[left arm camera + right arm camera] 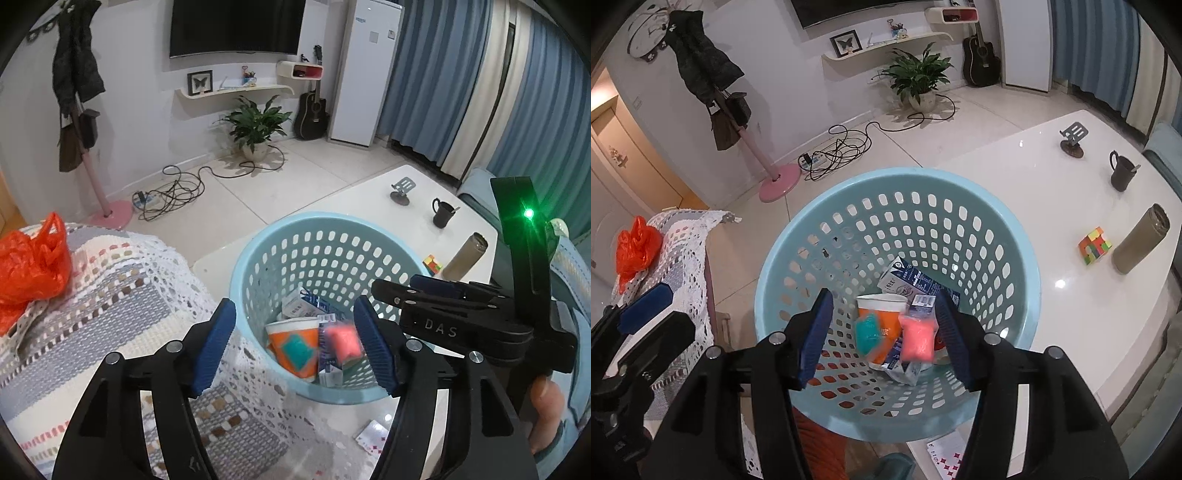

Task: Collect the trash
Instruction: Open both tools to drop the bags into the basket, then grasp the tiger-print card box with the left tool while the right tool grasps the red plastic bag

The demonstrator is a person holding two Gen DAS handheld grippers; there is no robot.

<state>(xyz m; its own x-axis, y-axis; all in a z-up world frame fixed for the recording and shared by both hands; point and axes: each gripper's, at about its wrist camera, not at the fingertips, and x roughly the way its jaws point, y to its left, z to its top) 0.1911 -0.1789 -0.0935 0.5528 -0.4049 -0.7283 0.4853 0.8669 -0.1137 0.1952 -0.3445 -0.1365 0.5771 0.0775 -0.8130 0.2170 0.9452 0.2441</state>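
Item: left gripper (295, 347) and right gripper (885, 339), both over the blue basket (897, 175), jaws apart and pressing on nothing. A blurred pink wad (345, 341) and a teal wad (868, 334) sit loose between the pads, apparently dropping straight down onto the paper cup (882, 306) and milk carton (905, 280) in the basket bottom. Likely remaining: a small card (945, 452) at the near edge of the white table (1052, 177), just beside the basket's base and nearer the right gripper. Beyond it, an orange plastic bag (29, 266) on the crocheted cover (110, 288) lies well off to the left gripper's side.
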